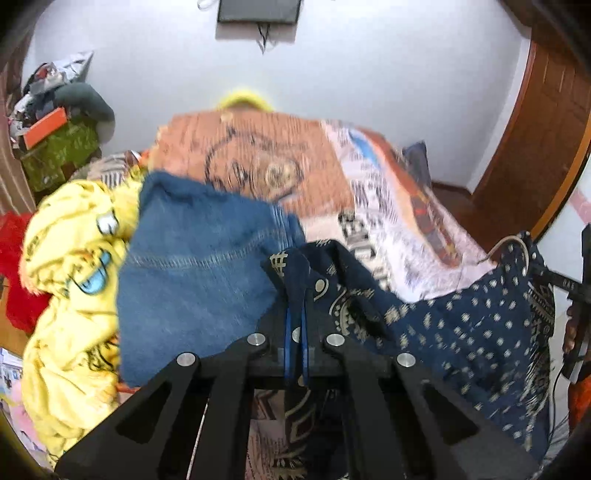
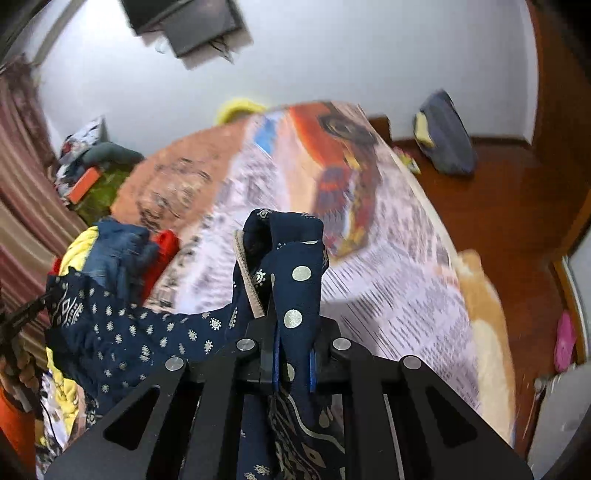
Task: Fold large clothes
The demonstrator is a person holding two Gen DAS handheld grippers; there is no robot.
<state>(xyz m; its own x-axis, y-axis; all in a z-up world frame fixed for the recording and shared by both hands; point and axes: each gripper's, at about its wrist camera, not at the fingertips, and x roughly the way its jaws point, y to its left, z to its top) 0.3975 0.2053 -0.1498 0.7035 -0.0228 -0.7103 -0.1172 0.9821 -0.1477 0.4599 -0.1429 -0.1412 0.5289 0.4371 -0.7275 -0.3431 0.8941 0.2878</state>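
A navy garment (image 1: 480,325) printed with pale dots and motifs is stretched between both grippers above the bed. My left gripper (image 1: 295,295) is shut on one edge of it, the cloth bunched over the fingers. My right gripper (image 2: 291,295) is shut on another edge of the navy garment (image 2: 140,343), which drapes over the jaws and hangs down to the left. The other gripper shows at the far right of the left wrist view (image 1: 576,291) and at the far left of the right wrist view (image 2: 22,317), each in a hand.
A bed (image 2: 388,295) with a printed orange and white sheet lies below. A pile holds blue denim (image 1: 199,273), a yellow garment (image 1: 74,280) and red cloth (image 1: 18,273). A cluttered box (image 1: 59,155), a wall screen (image 1: 258,11), wooden floor (image 2: 498,206) and a grey bag (image 2: 447,136) surround it.
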